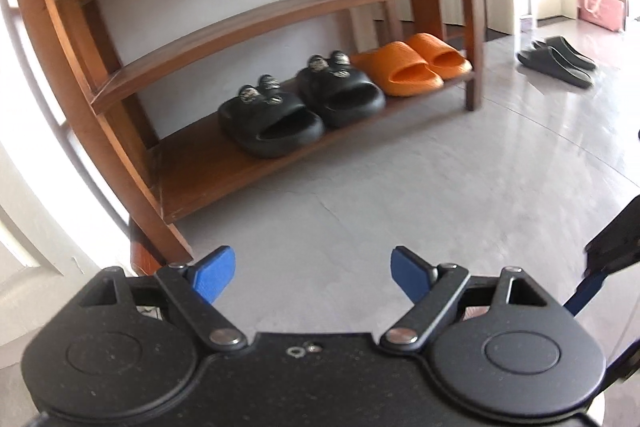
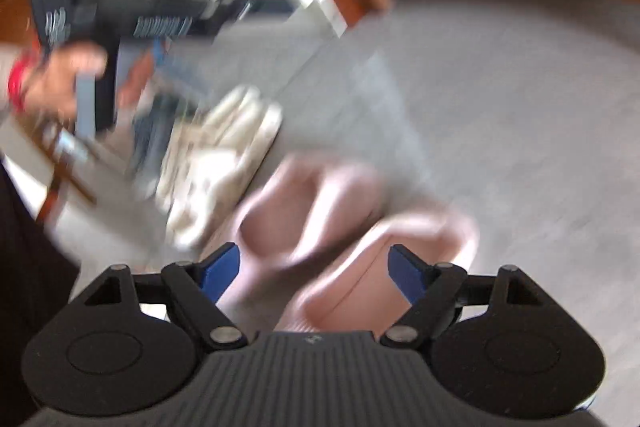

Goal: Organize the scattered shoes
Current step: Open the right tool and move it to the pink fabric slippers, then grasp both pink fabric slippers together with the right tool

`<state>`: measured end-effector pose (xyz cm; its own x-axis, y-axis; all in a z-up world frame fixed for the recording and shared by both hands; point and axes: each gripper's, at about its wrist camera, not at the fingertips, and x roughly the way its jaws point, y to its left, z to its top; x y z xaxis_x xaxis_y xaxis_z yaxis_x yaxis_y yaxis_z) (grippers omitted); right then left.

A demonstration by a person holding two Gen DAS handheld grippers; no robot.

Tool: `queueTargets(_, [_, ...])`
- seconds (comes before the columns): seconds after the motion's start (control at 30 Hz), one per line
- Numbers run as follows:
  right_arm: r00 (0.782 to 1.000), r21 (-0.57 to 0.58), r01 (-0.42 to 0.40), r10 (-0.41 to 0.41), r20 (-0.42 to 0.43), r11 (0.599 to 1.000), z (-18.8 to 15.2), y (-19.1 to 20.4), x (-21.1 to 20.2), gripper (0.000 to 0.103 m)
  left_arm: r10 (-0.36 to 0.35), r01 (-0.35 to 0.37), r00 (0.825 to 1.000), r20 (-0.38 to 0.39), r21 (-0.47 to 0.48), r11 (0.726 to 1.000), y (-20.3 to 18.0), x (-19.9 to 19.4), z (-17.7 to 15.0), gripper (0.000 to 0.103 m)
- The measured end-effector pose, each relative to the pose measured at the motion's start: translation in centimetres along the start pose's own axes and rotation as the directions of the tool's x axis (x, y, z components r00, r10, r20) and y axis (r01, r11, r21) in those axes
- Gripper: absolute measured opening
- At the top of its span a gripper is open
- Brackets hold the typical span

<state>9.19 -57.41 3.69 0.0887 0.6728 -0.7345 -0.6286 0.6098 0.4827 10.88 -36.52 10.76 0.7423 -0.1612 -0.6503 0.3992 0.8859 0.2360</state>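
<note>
Spread wide, our left gripper [image 1: 313, 273] hangs over bare floor [image 1: 360, 195]; our right gripper [image 2: 314, 269], equally spread, frames blurred pink slippers [image 2: 320, 223]. Black slippers [image 1: 300, 107] and orange slippers [image 1: 412, 63] sit on the rack [image 1: 224, 167].

Black slides [image 1: 300, 107] and orange slides [image 1: 416, 65] sit paired on the rack's bottom shelf [image 1: 224, 167]. Dark grey pair [image 1: 558, 61] lies on the floor, and so do the blurry pink slippers [image 2: 340, 239].

The rack's bottom shelf [image 1: 224, 163] carries black slippers [image 1: 272, 119] and, at 2 o'clock, orange slippers [image 1: 412, 65]; the floor [image 1: 400, 187] carries dark slippers [image 1: 556, 61] and pink slippers [image 2: 348, 227]
</note>
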Motion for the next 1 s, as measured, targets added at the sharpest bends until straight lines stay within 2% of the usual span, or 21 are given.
queueTargets(0.13, [0.997,0.135,0.037,-0.028,-0.068,0.990,0.1,-0.1,4.6,0.084,0.007,-0.006,1.000,0.010,-0.027,1.000,0.4,-1.4,-0.3,0.085])
queueTargets(0.27, [0.992,0.154,0.108,-0.096,-0.085,0.982,1.4,1.1,8.3,0.087,0.024,-0.022,0.999,0.035,-0.052,0.998,1.5,-2.8,-0.7,0.087])
queueTargets(0.33, [0.990,0.154,0.128,-0.117,-0.076,0.980,1.5,1.3,9.2,0.086,0.029,-0.027,0.999,0.030,-0.071,0.997,2.0,-3.0,-1.0,0.087])
queueTargets(0.37, [0.990,0.140,0.130,-0.121,-0.069,0.982,1.7,1.6,9.5,0.073,0.032,-0.030,0.999,0.023,-0.087,0.996,2.3,-3.2,-1.3,0.087])
queueTargets(0.4, [0.987,0.102,0.158,-0.153,-0.056,0.982,2.2,1.7,9.6,0.037,0.031,-0.029,0.999,0.019,-0.099,0.995,2.7,-3.3,-1.5,0.087])
queueTargets(0.43, [0.976,0.043,0.216,-0.214,-0.030,0.976,2.6,1.6,9.6,0.023,0.031,-0.029,0.999,0.021,-0.101,0.994,2.9,-3.4,-1.5,0.086])
queueTargets(0.57, [0.951,-0.109,0.309,-0.310,0.008,0.945,3.8,0.8,9.9,0.021,0.032,-0.029,0.999,0.029,-0.109,0.994,3.5,-3.6,-1.6,0.087])
queueTargets(0.67, [0.934,-0.195,0.355,-0.354,0.045,0.914,3.9,1.2,9.5,0.020,0.025,-0.019,0.999,0.045,-0.116,0.993,3.7,-3.8,-1.4,0.087])
queueTargets(0.8, [0.924,-0.193,0.379,-0.360,0.128,0.905,3.2,0.3,7.4,0.018,0.016,-0.010,0.998,0.054,-0.112,0.994,3.5,-3.8,-1.3,0.087])
queueTargets(1.0, [0.921,-0.085,0.332,-0.303,0.246,0.939,2.3,-0.3,4.5,0.018,0.014,-0.008,0.998,0.057,-0.104,0.995,2.9,-3.3,-0.7,0.087])
